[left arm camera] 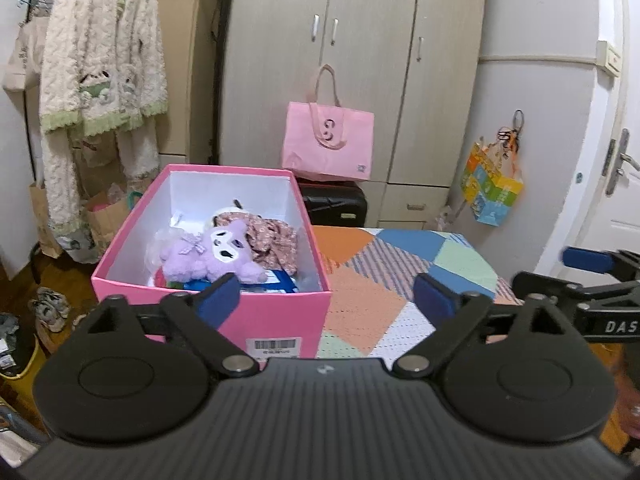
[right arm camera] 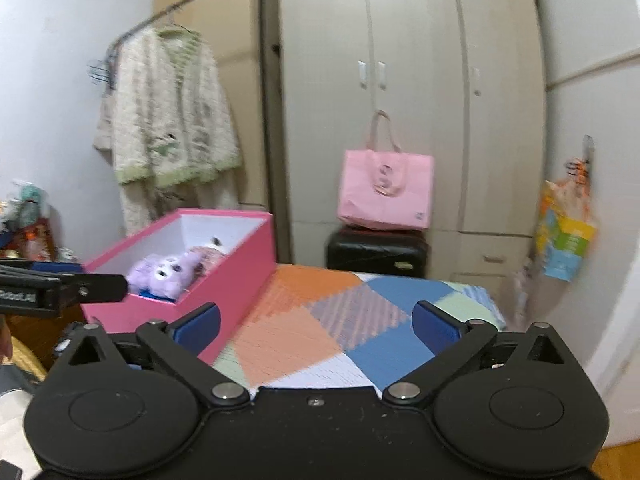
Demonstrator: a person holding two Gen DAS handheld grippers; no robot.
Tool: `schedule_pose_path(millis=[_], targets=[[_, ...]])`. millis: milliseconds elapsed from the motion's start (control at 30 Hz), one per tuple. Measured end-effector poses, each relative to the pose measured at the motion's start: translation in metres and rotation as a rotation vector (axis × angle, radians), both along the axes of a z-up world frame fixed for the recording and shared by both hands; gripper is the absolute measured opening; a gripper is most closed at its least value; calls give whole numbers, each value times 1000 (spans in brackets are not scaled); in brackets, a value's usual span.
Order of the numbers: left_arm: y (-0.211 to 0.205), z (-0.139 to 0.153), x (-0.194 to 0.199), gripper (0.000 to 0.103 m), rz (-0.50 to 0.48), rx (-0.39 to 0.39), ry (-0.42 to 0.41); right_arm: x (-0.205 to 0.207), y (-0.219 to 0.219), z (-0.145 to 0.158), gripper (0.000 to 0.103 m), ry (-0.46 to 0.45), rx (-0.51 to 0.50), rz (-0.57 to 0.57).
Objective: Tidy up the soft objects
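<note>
Above the near edge of the patchwork cloth [left arm camera: 360, 300], my left claw [left arm camera: 327, 298] hangs with its blue-padded fingers [left arm camera: 219, 295] spread wide and nothing between them. My right claw [right arm camera: 316, 326] hovers beside it over the same cloth, its fingers just as far apart and just as empty; its black tip also shows at the right edge of the left view.

Just past my left finger stands the pink box [left arm camera: 280, 320], a stiff cardboard thing with white inner walls and a barcode label on its near face. It sits on the left part of the cloth, lid off. Inside lies the purple plush toy [left arm camera: 216, 254], fuzzy, with a white face and a little bow, resting on top of the pile. Touching it at the right is a crumpled floral cloth [left arm camera: 274, 242], and a pale plush with dark ears pokes out behind. Something blue and flat lies underneath.

The cloth is a knitted-looking spread of orange, blue, mint and striped patches. Nothing stands between my claws and the box.

Behind it a black case [left arm camera: 334, 204] carries a pink tote bag [left arm camera: 328, 144], leaning against the beige wardrobe [left arm camera: 360, 60]. Fluffy cream robes [left arm camera: 100, 72] with green trim hang from a rail at the left, and a bright paper bag [left arm camera: 490, 186] hangs on the wall at the right.
</note>
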State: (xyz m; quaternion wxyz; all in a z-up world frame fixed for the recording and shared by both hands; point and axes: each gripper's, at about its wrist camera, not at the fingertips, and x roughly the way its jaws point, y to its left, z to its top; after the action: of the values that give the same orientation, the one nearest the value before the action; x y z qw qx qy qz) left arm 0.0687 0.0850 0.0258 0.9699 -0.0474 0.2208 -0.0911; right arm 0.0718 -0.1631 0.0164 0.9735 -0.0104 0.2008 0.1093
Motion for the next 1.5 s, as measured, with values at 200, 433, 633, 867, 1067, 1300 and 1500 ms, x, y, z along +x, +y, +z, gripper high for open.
schedule_pose_path(millis=[200, 433, 633, 867, 1067, 1300, 1500], targets=[[-9, -8, -2, 102, 91, 70, 24, -11, 6, 2, 103, 34, -51, -39], [-17, -11, -11, 102, 113, 96, 13, -24, -4, 1, 103, 21, -22, -127], [-19, -8, -15, 102, 141, 89, -16, -30, -6, 0, 103, 7, -15, -132], [-21, -11, -18, 102, 165, 109, -33, -37, 0, 1, 103, -24, -42, -148], [-22, -13, -19, 102, 179, 118, -40, -41, 1, 2, 103, -33, -45, -160], [-24, -13, -22, 102, 185, 126, -53, -43, 1, 0, 103, -35, -54, -181], [-26, -14, -25, 103, 199, 123, -75, -47, 1, -1, 103, -52, -69, -204]])
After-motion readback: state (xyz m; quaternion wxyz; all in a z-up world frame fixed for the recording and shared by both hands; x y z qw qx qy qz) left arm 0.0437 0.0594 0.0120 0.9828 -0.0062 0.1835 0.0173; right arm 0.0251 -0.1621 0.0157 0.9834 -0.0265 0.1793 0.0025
